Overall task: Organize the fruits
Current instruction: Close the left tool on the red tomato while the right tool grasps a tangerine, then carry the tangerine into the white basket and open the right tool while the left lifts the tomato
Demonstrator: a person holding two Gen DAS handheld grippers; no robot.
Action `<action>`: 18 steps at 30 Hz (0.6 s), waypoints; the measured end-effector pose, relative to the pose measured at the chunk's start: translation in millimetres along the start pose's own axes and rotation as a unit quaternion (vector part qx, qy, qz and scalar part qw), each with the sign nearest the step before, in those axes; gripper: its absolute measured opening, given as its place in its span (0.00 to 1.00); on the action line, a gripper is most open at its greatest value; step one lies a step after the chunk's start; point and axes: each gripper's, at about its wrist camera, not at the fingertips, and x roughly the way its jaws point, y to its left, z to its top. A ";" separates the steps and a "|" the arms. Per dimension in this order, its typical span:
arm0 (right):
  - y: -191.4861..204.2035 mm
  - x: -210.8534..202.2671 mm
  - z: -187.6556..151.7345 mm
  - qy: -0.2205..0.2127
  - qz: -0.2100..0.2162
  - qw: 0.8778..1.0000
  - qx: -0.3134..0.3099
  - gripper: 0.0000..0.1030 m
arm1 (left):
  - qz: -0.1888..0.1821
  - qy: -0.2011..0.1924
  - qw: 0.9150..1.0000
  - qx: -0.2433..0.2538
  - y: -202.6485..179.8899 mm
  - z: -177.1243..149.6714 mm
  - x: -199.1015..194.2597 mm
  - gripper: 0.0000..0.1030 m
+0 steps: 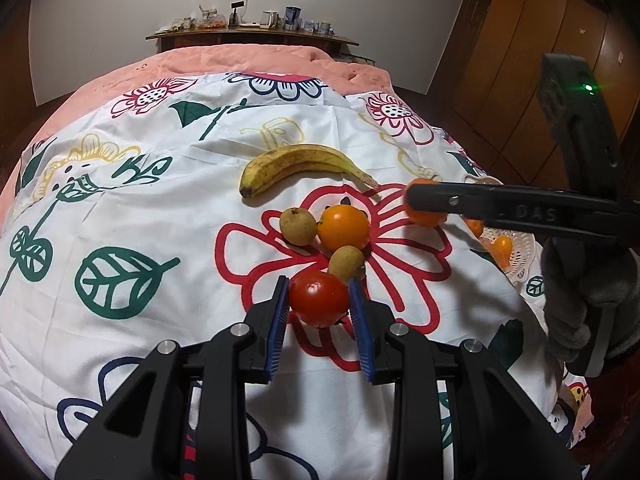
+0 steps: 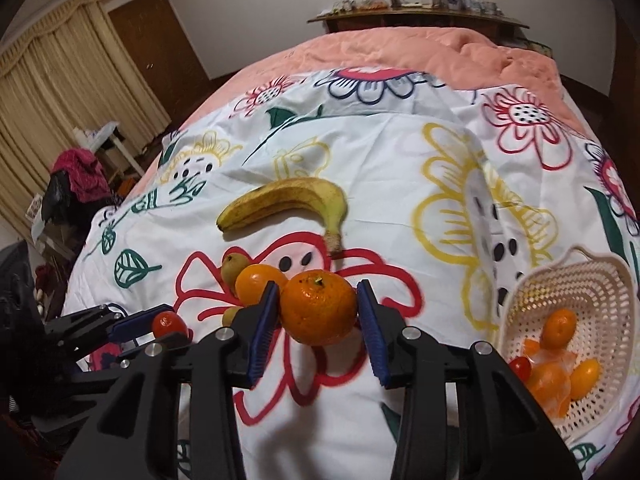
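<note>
My left gripper is shut on a red tomato low over the flowered sheet; the right wrist view shows this gripper and the tomato at lower left. My right gripper is shut on a mandarin, its blue pads pressed on both sides. In the left wrist view this gripper and its mandarin are at the right. An orange, two small brown-green fruits and a banana lie on the sheet. A white basket holds several small orange fruits.
The fruits lie on a white flowered sheet spread over a pink quilt. A gloved hand holds the right gripper's handle. Behind the bed stands a cluttered wooden shelf. Curtains and a door are at far left.
</note>
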 end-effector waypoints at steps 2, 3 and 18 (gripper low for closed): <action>-7.0 -8.9 -1.8 -0.009 -0.003 1.000 0.009 0.39 | 0.000 0.000 1.000 0.002 -2.9 0.7 0.0 0.30; -12.5 -14.6 -3.4 -0.015 -0.005 1.000 0.017 0.39 | 0.000 0.001 1.000 0.004 -4.9 1.1 0.5 0.30; -136.7 -51.8 -34.6 -0.050 -0.094 0.982 0.158 0.39 | -0.005 0.008 1.000 0.025 -29.0 5.9 2.5 0.30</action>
